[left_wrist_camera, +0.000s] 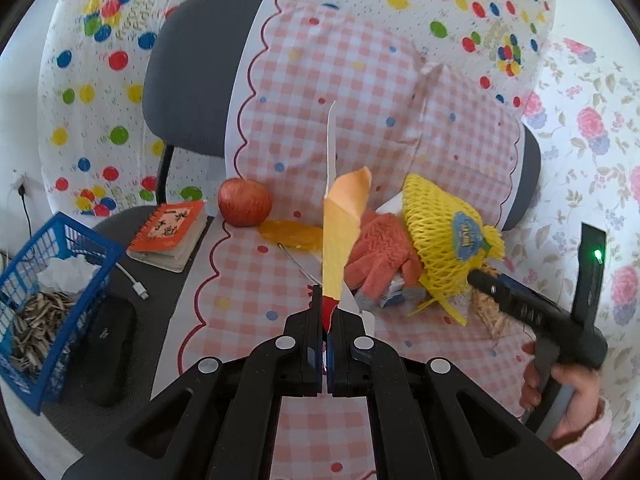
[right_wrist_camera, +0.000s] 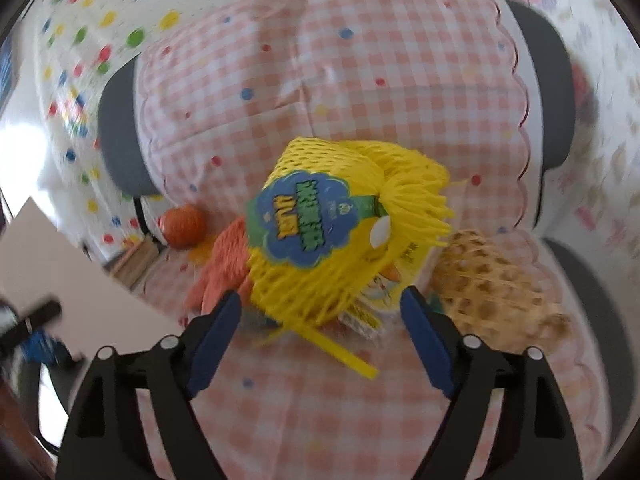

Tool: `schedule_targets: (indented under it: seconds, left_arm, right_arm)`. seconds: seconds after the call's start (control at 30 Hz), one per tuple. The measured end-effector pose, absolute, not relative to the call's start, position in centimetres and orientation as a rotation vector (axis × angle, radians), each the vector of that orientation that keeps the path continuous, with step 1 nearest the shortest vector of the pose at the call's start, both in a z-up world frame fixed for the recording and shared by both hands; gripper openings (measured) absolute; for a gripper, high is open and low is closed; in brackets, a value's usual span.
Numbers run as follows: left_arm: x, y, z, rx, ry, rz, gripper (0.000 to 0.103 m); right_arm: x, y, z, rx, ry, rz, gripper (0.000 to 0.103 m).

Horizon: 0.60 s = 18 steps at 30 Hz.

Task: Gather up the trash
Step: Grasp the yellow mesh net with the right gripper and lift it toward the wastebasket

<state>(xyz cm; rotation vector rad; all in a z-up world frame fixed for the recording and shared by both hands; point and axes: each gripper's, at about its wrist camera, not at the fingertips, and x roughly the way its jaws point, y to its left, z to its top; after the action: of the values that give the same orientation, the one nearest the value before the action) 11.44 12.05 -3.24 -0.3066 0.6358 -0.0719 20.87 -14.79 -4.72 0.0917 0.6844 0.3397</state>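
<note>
My left gripper [left_wrist_camera: 327,312] is shut on a torn yellow and white wrapper strip [left_wrist_camera: 340,236] and holds it upright above the checked cloth. A yellow foam fruit net [left_wrist_camera: 444,236] with a blue label lies on an orange glove [left_wrist_camera: 376,264]. In the right wrist view my right gripper [right_wrist_camera: 322,320] is open, its blue pads either side of the yellow net [right_wrist_camera: 320,232]. A tan foam net [right_wrist_camera: 492,284] lies just right of it. An orange peel [left_wrist_camera: 290,234] lies by the red apple [left_wrist_camera: 245,202].
A blue basket [left_wrist_camera: 44,312] holding seed shells and tissue stands at the left. An orange notebook [left_wrist_camera: 170,234], a white cable [left_wrist_camera: 134,282] and a dark object [left_wrist_camera: 110,356] lie on the grey chair seat [left_wrist_camera: 120,224]. The chair back [left_wrist_camera: 196,72] rises behind.
</note>
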Motion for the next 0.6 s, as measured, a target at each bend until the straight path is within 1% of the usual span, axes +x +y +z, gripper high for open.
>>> schedule_targets:
  seconds: [0.13,0.23,0.27,0.3,0.37,0.4,0.43,0.47,0.6]
  left_arm:
    - [12.4,12.3,-4.3,-0.315,0.657,-0.075,0.001]
    - [13.0,12.6,-4.9,-0.320,0.669,-0.073,0.001]
    - [13.1,12.6,-5.0,-0.322,0.672,-0.072,0.001]
    - [13.2,12.7,-5.1,-0.324,0.675,-0.070,0.001]
    - [13.4,12.7,-5.2,-0.326,0.679,-0.068,0.001]
    - [13.4,12.7,-5.3,-0.330,0.681,-0.063,0.001]
    - [13.5,12.7,-5.3,-0.333,0.681,-0.064,0.001]
    - [13.5,12.7,-5.3,-0.338,0.679,-0.066,0.001]
    - [13.4,12.6,-4.1,-0.347,0.658,-0.083,0.001]
  right_arm:
    - [23.8,-15.5,-5.9,0.221,0.718,0.359,0.081]
    - [24.9,-15.6,-5.8,0.278,0.694,0.381,0.081]
    - [25.1,-15.6,-5.7,0.288,0.681,0.386,0.080]
    - [25.2,-15.6,-5.4,0.297,0.663,0.383,0.077]
    - [25.5,-15.7,-4.6,0.317,0.627,0.384,0.043]
    - [25.7,-15.8,-4.1,0.327,0.617,0.377,0.033]
    - [25.9,-15.9,-3.7,0.326,0.613,0.373,0.008]
    - [26.2,-15.9,-3.4,0.323,0.609,0.372,0.004]
    - [26.7,-15.8,-0.8,0.300,0.549,0.398,0.003]
